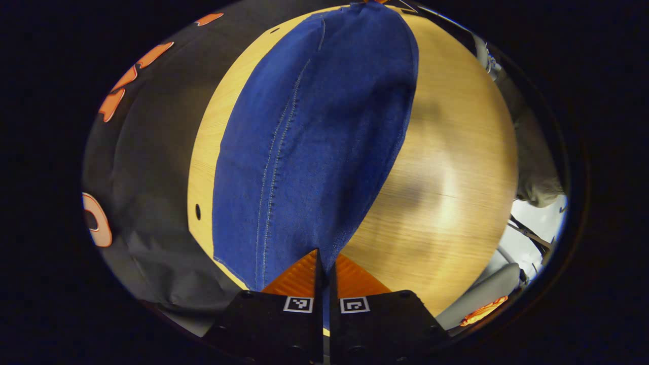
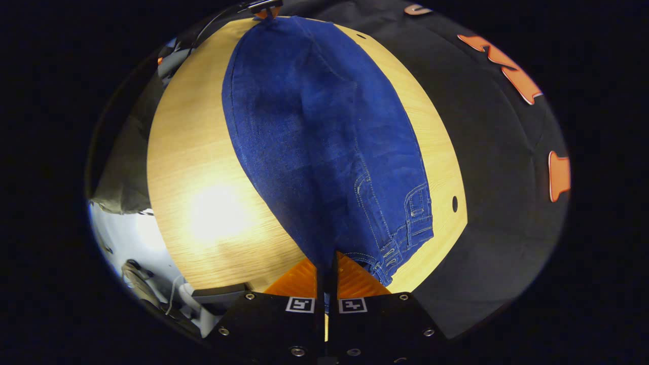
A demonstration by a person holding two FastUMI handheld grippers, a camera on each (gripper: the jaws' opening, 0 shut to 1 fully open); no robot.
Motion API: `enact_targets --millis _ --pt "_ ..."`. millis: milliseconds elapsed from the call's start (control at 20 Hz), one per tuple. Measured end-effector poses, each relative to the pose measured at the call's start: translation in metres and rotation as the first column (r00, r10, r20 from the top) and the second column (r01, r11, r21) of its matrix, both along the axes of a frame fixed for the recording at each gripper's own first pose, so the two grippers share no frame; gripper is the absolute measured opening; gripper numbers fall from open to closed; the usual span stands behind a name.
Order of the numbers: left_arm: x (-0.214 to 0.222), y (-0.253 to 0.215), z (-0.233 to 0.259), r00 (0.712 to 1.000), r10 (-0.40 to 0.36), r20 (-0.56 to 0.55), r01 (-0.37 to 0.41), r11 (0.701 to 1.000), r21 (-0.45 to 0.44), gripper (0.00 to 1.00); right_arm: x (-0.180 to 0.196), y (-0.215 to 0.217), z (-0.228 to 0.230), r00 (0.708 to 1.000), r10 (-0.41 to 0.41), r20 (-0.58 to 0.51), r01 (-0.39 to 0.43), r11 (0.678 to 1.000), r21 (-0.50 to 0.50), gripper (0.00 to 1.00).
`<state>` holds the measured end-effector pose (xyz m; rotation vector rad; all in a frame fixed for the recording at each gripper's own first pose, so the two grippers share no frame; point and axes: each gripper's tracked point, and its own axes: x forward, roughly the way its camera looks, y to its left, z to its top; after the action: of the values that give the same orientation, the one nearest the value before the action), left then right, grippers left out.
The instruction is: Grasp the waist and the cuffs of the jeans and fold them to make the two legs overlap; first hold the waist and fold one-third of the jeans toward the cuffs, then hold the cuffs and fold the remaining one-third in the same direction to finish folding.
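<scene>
In the left gripper view, the left gripper (image 1: 324,261) has its fingers (image 1: 299,276) drawn almost together, with only a thin slit between them, and the near end of the jeans (image 1: 314,142) runs down into that slit, so they pinch the denim. In the right gripper view, the right gripper (image 2: 326,263) shows the same narrow stance, its fingers (image 2: 304,278) nipping the cloth at the waist end (image 2: 405,228), where belt loops and pocket stitching lie just beside the tips.

The jeans stretch as one long blue band between the two grippers, folded lengthwise with one leg over the other. At the far end of each view the other gripper (image 1: 372,1) (image 2: 263,7) meets the cloth.

A wide strip of bare desk (image 1: 456,167) (image 2: 197,167) lies on the open side of the denim, a narrower strip on the cloth-wall side, with a small dark hole (image 1: 197,211) (image 2: 455,204) there. The desk is light wood, brightly lit, with black cloth (image 1: 152,152) (image 2: 507,167) hanging behind it.
</scene>
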<state>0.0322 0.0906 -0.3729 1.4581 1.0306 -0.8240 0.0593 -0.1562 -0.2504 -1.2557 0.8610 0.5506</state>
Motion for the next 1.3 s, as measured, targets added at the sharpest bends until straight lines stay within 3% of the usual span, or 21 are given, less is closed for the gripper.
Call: enact_targets --millis 150,300,450,550,750,850,900,1000,1050,1100,1150,1250,1300 --pt "0.021 -0.015 0.022 0.991 0.016 -0.132 -0.020 0.999 -0.034 0.05 0.009 0.009 0.024 0.993 -0.067 -0.097 0.074 0.995 0.066 0.03" --pt "0.055 -0.034 0.041 0.965 0.033 -0.261 -0.054 0.996 -0.074 0.04 0.022 0.009 0.042 0.969 -0.123 -0.213 0.143 0.986 0.085 0.03" --pt "0.078 -0.042 0.056 0.885 0.059 -0.462 -0.092 0.994 -0.050 0.03 0.038 0.014 0.061 0.930 -0.179 -0.322 0.219 0.972 0.090 0.03" --pt "0.103 -0.037 0.063 0.824 0.085 -0.560 -0.116 0.993 -0.019 0.03 0.054 0.018 0.064 0.884 -0.237 -0.403 0.302 0.947 0.105 0.03" --pt "0.154 -0.039 0.058 0.717 0.148 -0.681 -0.167 0.985 0.037 0.03 0.094 0.023 0.066 0.795 -0.338 -0.503 0.437 0.895 0.089 0.03" --pt "0.182 -0.039 0.045 0.688 0.162 -0.708 -0.168 0.984 0.062 0.03 0.120 0.023 0.060 0.742 -0.412 -0.529 0.521 0.851 0.067 0.03" --pt "0.203 -0.040 0.034 0.694 0.168 -0.701 -0.163 0.984 0.074 0.03 0.137 0.022 0.053 0.728 -0.457 -0.511 0.561 0.825 0.061 0.03" --pt "0.243 -0.039 0.014 0.723 0.167 -0.671 -0.135 0.986 0.099 0.03 0.175 0.024 0.041 0.738 -0.498 -0.455 0.589 0.804 0.075 0.03" --pt "0.263 -0.037 0.005 0.751 0.159 -0.641 -0.109 0.987 0.117 0.03 0.191 0.023 0.034 0.724 -0.532 -0.438 0.619 0.782 0.073 0.03" --pt "0.277 -0.035 -0.007 0.774 0.156 -0.613 -0.097 0.987 0.129 0.03 0.205 0.024 0.031 0.699 -0.585 -0.411 0.669 0.739 0.086 0.07" --pt "0.293 -0.032 -0.015 0.805 0.174 -0.567 -0.103 0.983 0.155 0.04 0.222 0.033 0.033 0.699 -0.604 -0.382 0.684 0.721 0.111 0.18" --pt "0.330 -0.036 -0.022 0.893 0.191 -0.408 -0.127 0.976 0.179 0.04 0.249 0.038 0.044 0.749 -0.595 -0.292 0.653 0.739 0.166 0.73" --pt "0.340 -0.027 -0.021 0.913 0.221 -0.342 -0.161 0.968 0.195 0.22 0.249 0.044 0.056 0.759 -0.600 -0.253 0.648 0.733 0.208 1.00"
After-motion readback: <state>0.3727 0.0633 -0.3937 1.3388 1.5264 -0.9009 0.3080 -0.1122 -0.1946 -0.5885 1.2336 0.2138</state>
